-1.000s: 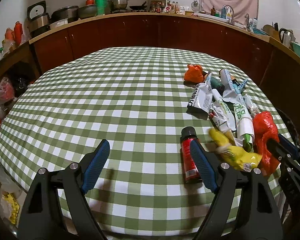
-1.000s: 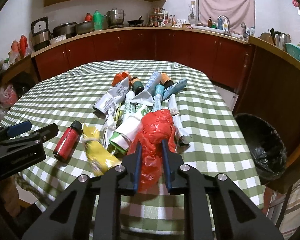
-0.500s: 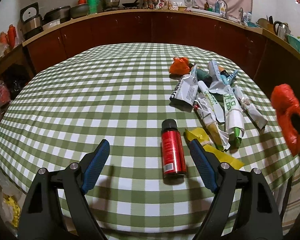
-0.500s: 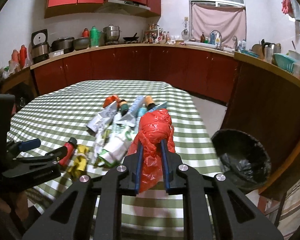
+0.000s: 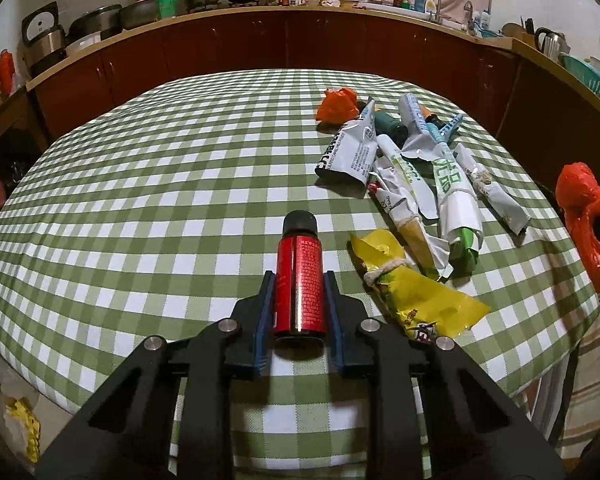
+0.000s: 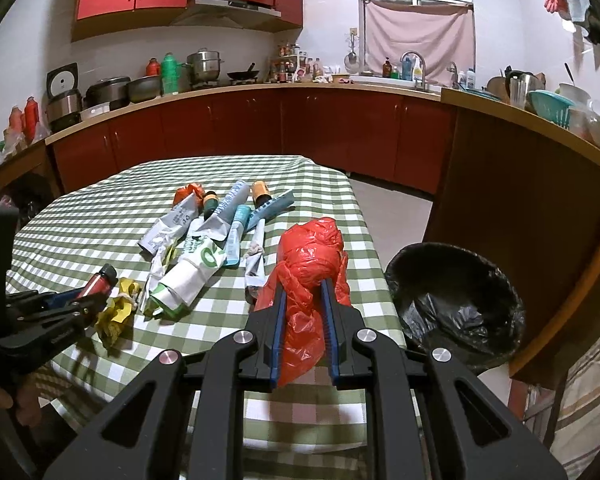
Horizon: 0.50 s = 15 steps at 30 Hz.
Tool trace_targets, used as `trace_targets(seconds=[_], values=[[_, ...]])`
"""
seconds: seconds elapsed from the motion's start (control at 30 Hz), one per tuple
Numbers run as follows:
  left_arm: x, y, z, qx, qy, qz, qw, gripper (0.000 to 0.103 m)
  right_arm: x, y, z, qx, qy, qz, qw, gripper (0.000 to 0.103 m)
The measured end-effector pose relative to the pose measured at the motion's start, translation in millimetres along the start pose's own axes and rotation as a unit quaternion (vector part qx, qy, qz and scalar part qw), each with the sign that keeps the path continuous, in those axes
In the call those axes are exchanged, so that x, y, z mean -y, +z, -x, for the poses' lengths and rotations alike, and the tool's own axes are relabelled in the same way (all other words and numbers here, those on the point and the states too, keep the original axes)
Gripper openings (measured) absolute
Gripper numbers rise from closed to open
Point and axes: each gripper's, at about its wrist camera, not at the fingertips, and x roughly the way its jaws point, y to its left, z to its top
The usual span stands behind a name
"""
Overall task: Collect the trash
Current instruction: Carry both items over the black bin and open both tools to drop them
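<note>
A red bottle with a black cap lies on the green checked table. My left gripper is closing on it, and its blue pads press on both sides of the bottle's body. The right wrist view shows that gripper and the bottle at the left. My right gripper is shut on a crumpled red plastic bag, held above the table's right edge. To its right a bin with a black liner stands on the floor.
A pile of wrappers and tubes lies on the table's right half, with a yellow wrapper beside the bottle and an orange bag at the far end. Dark red cabinets and a cluttered counter ring the table.
My left gripper came forward over the red bottle and its wide-open jaws closed on it. My right gripper carried the red bag up and to the right, off the pile, towards the bin.
</note>
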Motion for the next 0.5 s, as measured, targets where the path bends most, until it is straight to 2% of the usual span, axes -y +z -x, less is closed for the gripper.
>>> trace_targets(seconds=[0.2, 0.5], values=[[-1, 5, 16, 0.024, 0.000, 0.000, 0.9997, 0.023, 9, 0, -3, 0.000, -0.009, -0.004, 1.000, 0.018], [33, 31, 42, 0.064, -0.043, -0.023, 0.9967, 0.023, 46, 4, -8, 0.006, -0.049, -0.012, 0.999, 0.018]])
